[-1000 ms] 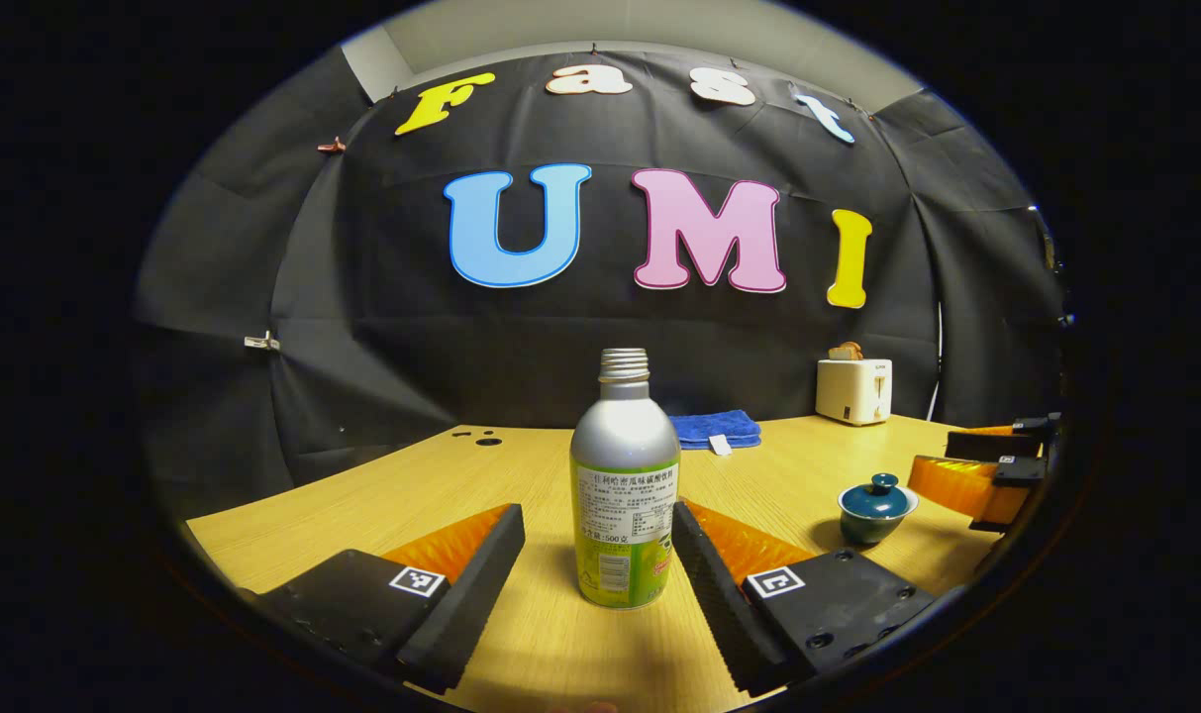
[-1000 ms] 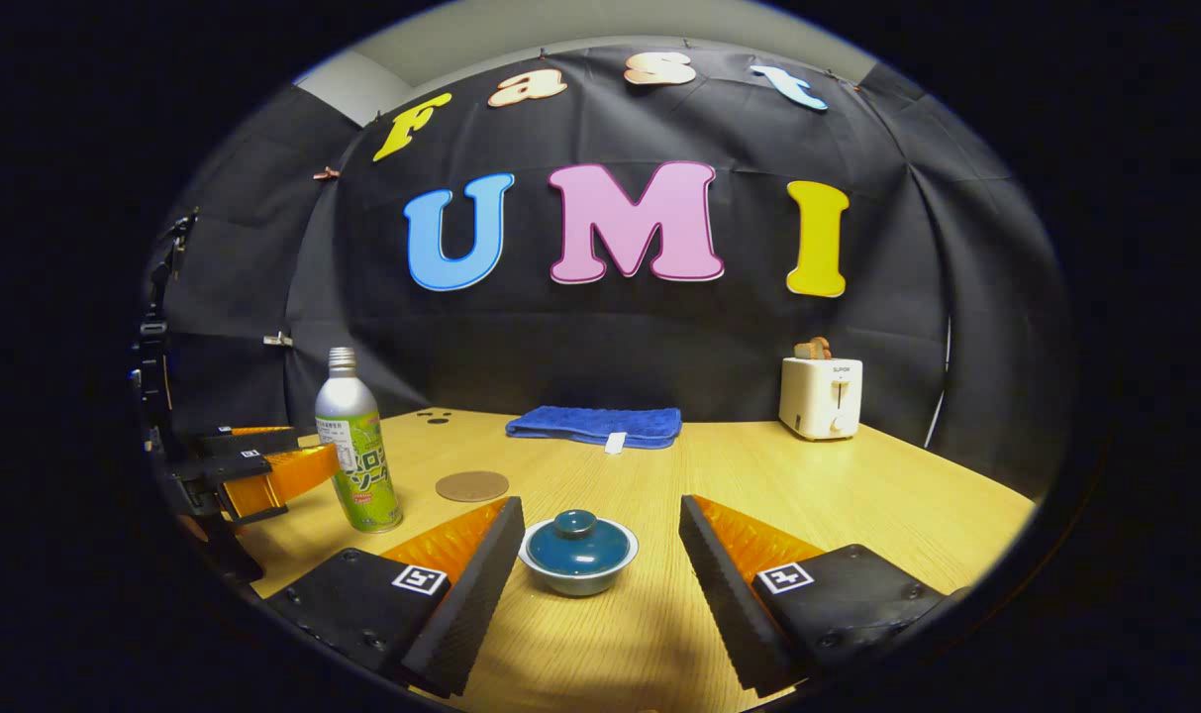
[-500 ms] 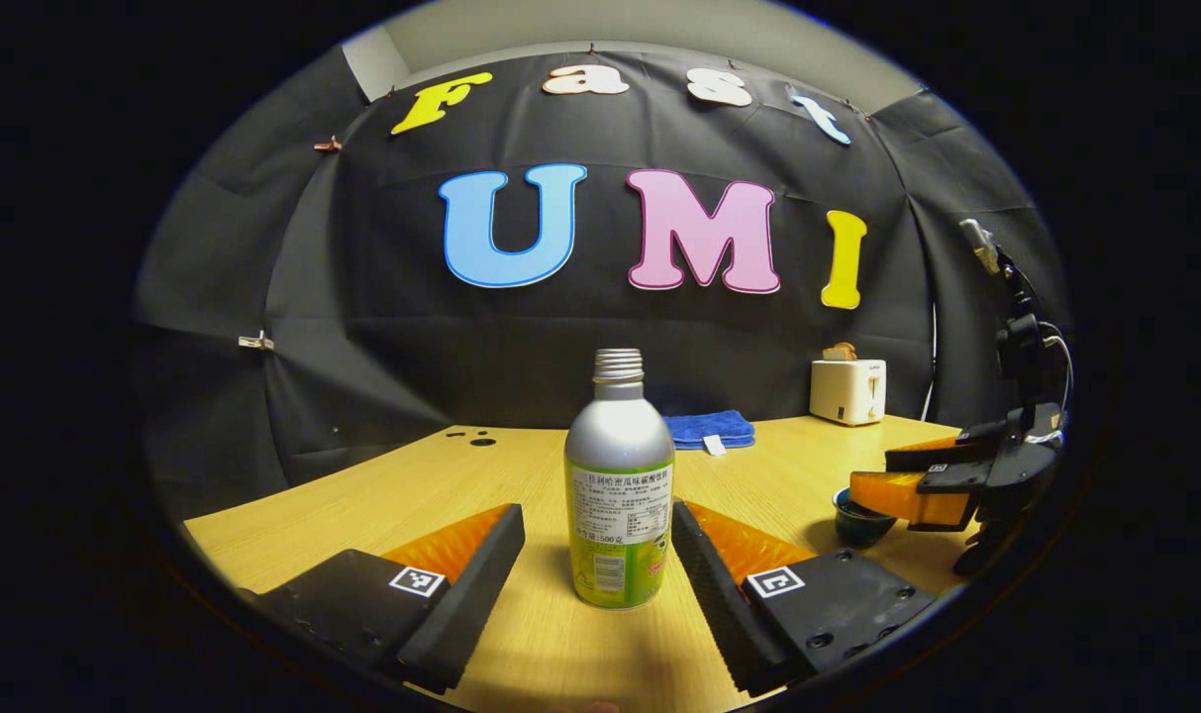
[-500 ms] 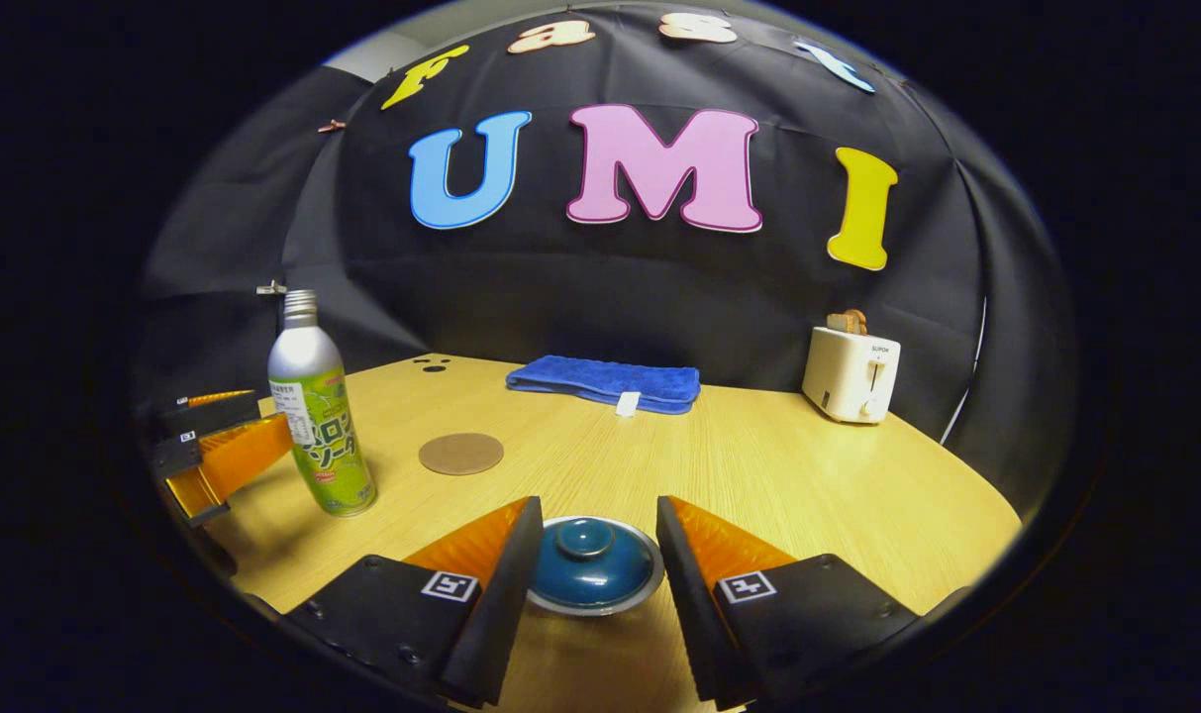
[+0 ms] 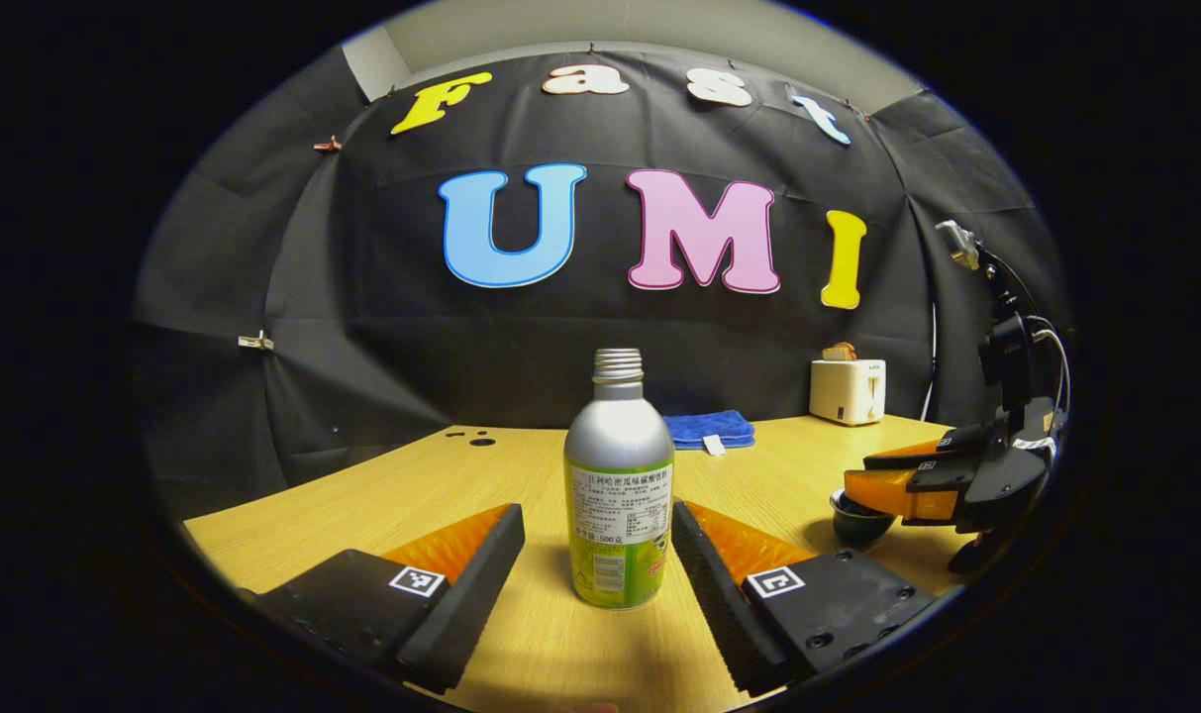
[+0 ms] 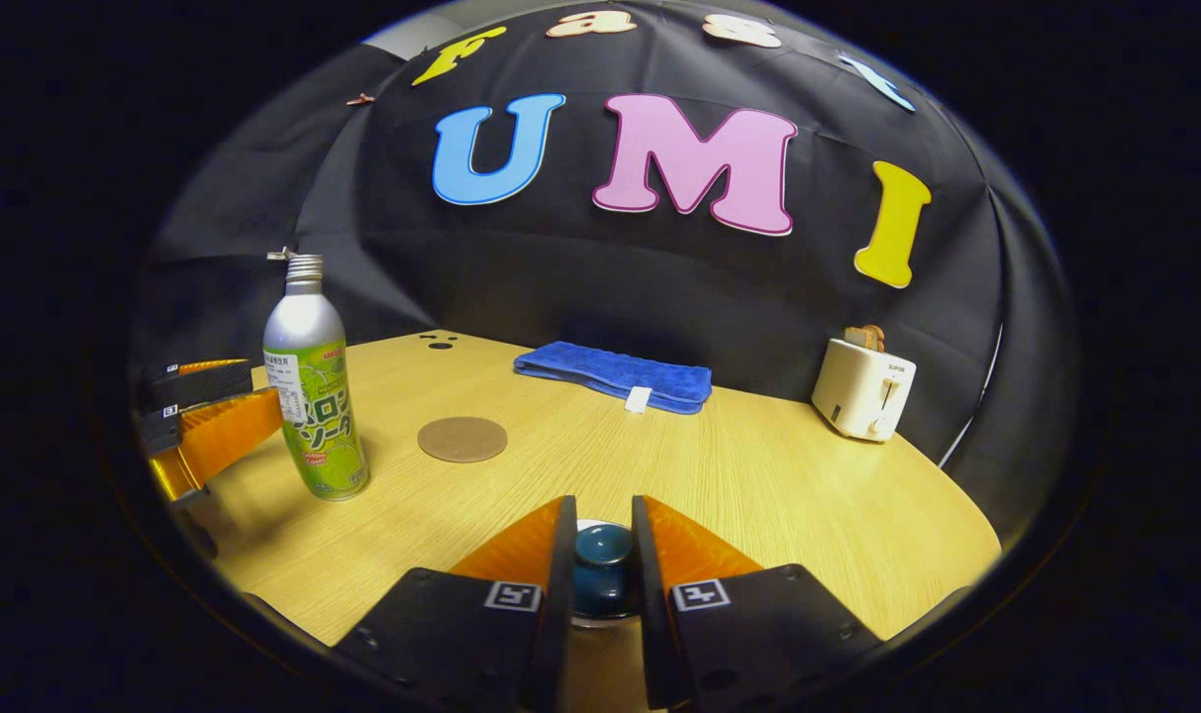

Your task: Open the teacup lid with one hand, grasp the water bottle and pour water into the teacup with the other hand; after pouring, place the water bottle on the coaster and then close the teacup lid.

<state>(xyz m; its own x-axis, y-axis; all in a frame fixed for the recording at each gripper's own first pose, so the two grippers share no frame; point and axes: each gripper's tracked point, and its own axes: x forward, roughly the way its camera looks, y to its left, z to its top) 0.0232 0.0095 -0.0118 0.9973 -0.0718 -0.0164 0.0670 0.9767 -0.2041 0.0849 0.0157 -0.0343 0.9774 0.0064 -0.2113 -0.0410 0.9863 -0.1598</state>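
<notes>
Table (image 6: 758,485): a light wooden top; all the things stand on it.
Towel (image 6: 615,374): blue, folded, lies at the far edge near the black wall.
Toaster (image 6: 862,388): white, stands at the far right, well apart from the towel.
Water bottle (image 5: 618,495): upright, no cap on the neck, stands between the two fingers of the left gripper (image 5: 596,555); the fingers are wide apart and do not touch it.
Right gripper (image 6: 600,564): its fingers are close together on the knob of the teacup lid (image 6: 600,555), one on each side.
Teacup (image 5: 855,517): dark teal, sits under the right gripper, right of the bottle.
Coaster (image 6: 461,439): round, brown, bare, just beside the bottle.
</notes>
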